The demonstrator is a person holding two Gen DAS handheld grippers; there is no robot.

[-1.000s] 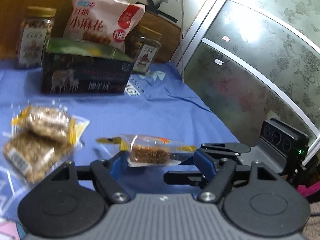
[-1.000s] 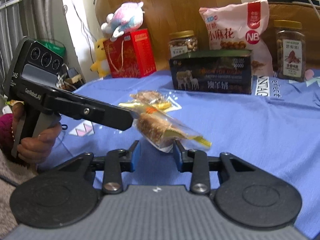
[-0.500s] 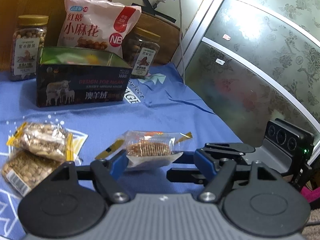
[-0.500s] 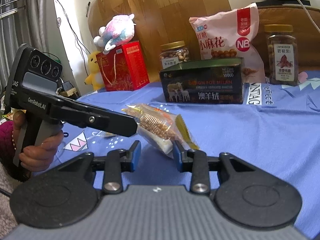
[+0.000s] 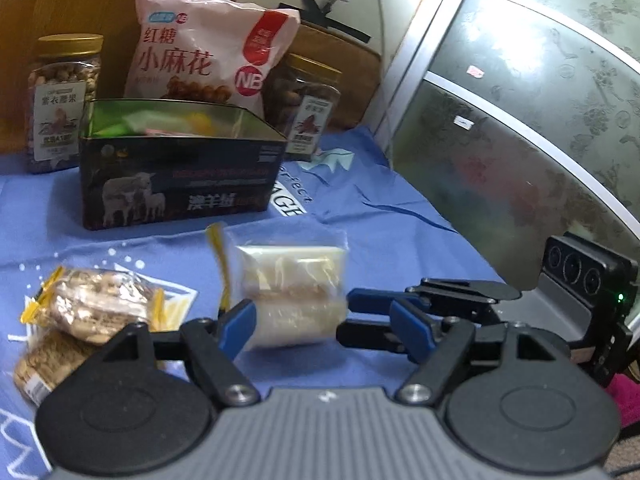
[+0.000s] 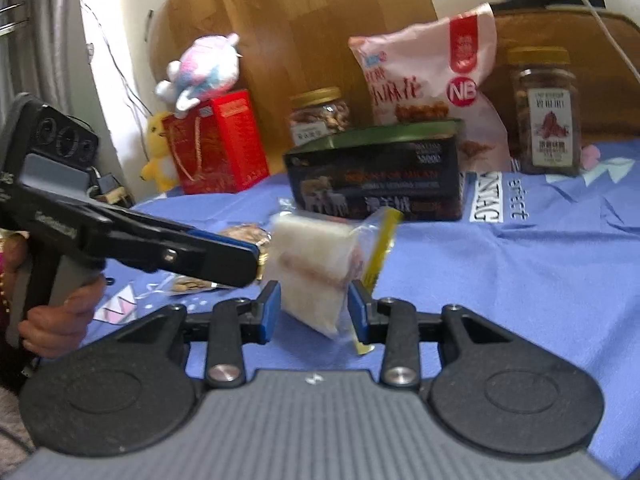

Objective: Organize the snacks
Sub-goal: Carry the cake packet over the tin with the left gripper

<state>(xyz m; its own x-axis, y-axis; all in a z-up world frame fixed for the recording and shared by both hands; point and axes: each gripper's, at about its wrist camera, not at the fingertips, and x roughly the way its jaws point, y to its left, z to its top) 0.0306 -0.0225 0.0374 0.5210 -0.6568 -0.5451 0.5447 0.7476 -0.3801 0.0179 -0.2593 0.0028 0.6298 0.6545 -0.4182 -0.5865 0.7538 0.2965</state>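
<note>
My snack pack (image 6: 316,268) looks clear and blurry, its long side tipped toward one o'clock. Both jaws are opening around it: right gripper (image 6: 314,312), left gripper (image 5: 324,320).

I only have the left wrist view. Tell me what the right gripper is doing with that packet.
Observer: The right gripper has the snack packet between its pads. Both touch the wrapper, though its jaws are opening.
Operator: Report what stands left of the tin, beyond my frame.
Observer: A red box, with a pink plush toy on top.
Operator: Say who holds my gripper.
Observer: A hand grips the handle of the left gripper, whose jaws are opening.
</note>
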